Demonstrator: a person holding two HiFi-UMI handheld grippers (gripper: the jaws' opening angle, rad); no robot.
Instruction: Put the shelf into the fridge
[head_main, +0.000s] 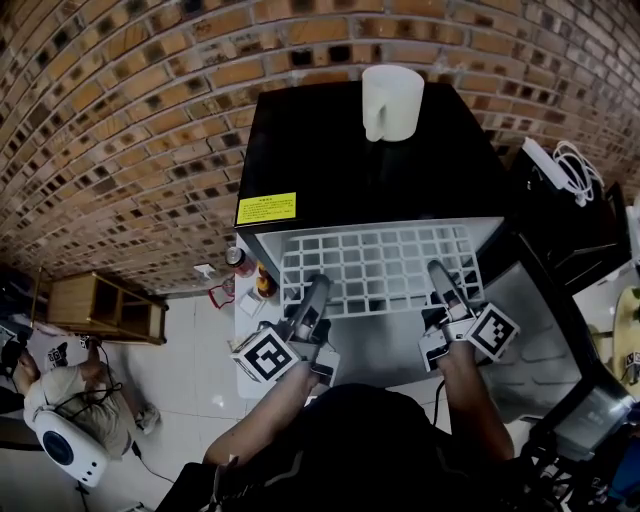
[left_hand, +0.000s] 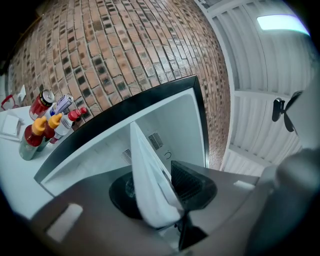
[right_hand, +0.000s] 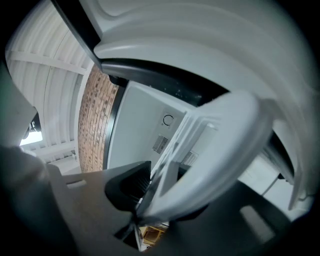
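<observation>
A small black-topped fridge (head_main: 330, 160) stands against the brick wall with its door swung open to its right. The white grid shelf (head_main: 375, 268) lies across the fridge's open front. Its far edge reaches in below the fridge's top. Its near edge sticks out toward the person.

The left gripper (head_main: 318, 290) holds the near edge of the shelf toward the fridge's left side. The left gripper view shows its jaws pinching the shelf's white rim (left_hand: 147, 180), with the pale fridge interior (left_hand: 170, 120) just beyond. The right gripper (head_main: 438, 272) holds the same edge toward the fridge's right side. In its own view the jaws are clamped on the shelf's rim (right_hand: 210, 150), with the grid bars running on into the fridge.

Whether the shelf's far edge already sits on the inner ledges is hard to tell, as the top of the fridge hides it.

A white jug (head_main: 391, 102) stands on top of the fridge near the back, and a yellow label (head_main: 266, 208) sits at the front left corner of the top. Left of the fridge, sauce bottles (left_hand: 45, 125) and a can (left_hand: 41, 102) stand on a white surface (left_hand: 12, 165).
</observation>
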